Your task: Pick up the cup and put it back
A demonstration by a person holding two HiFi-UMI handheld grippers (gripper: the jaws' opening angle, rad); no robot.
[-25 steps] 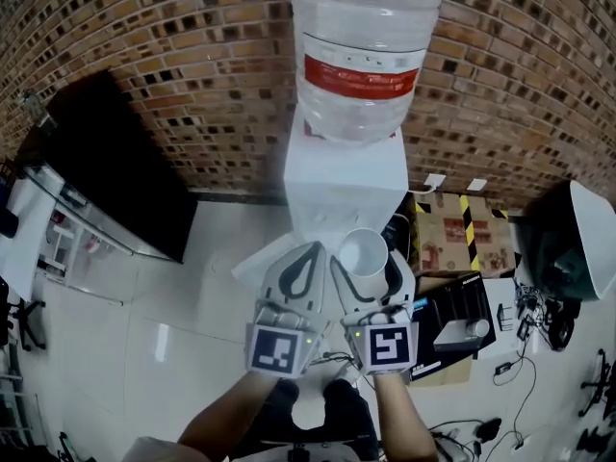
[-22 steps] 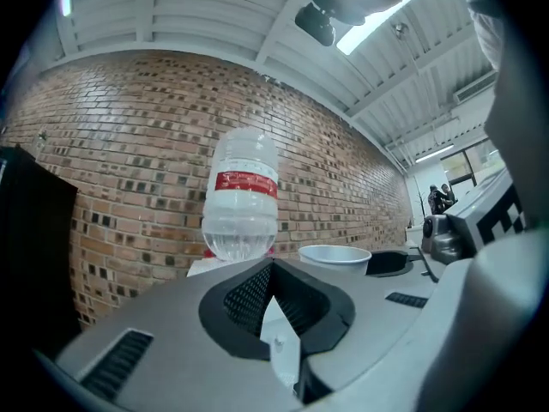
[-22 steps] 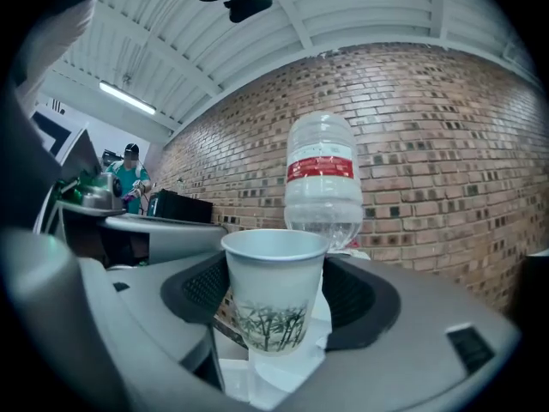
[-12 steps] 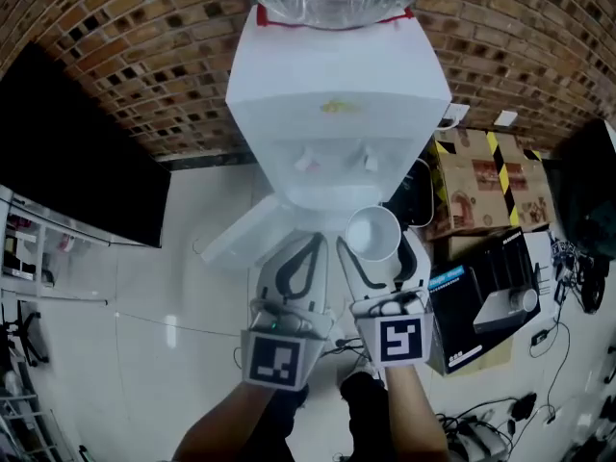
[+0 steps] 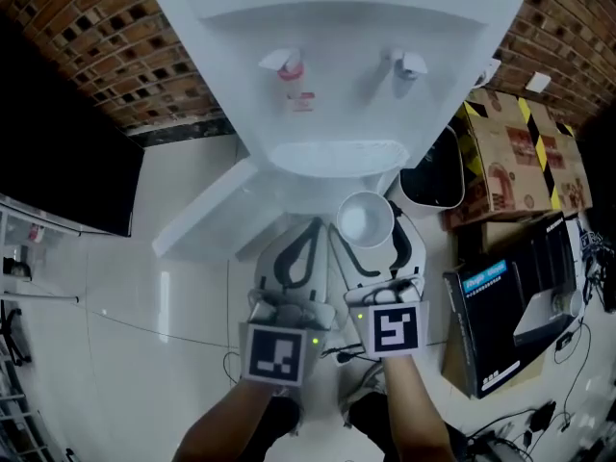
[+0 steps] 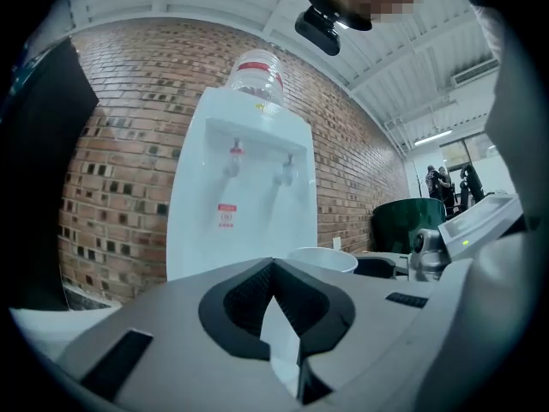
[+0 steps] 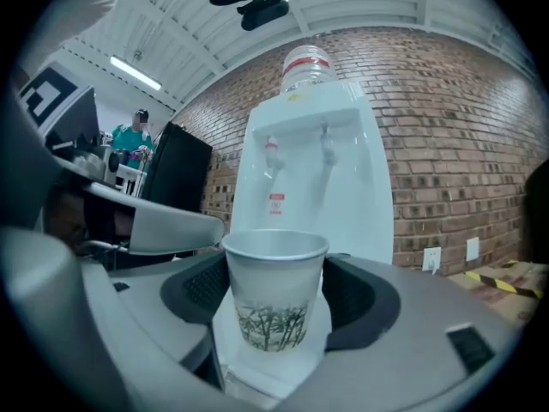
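The cup [image 7: 273,273] stands upright between the jaws of the right hand-held gripper [image 5: 367,227]. The jaws are spread wide, and their dark pads press on its sides about halfway up. Its long axis is vertical and its open mouth faces up. In the right gripper view it looks empty, though the bottom is not visible.

The left hand-held gripper [image 5: 313,223] rides just beside it at 9 o'clock. Its jaw tips meet and it carries nothing.

The coming move depends on what lies ahead of the cup. In the head view the water dispenser [image 5: 337,27] fills the 12 o'clock direction. Its drip tray [image 5: 337,154] is near the cup's far rim, and the red tap [image 5: 289,65] and the second tap [image 5: 406,64] are further out along the same line. A white panel [image 5: 207,218] juts out at 10 o'clock from the cup, perhaps an open door; I cannot tell.

The right hand alone is placed to set the cup back. That probably means going straight ahead toward 12 o'clock with the cup kept vertical. Which ledge is its home is not clear. A cardboard box [image 5: 520,152] sits off at 2 o'clock, well clear of that path.
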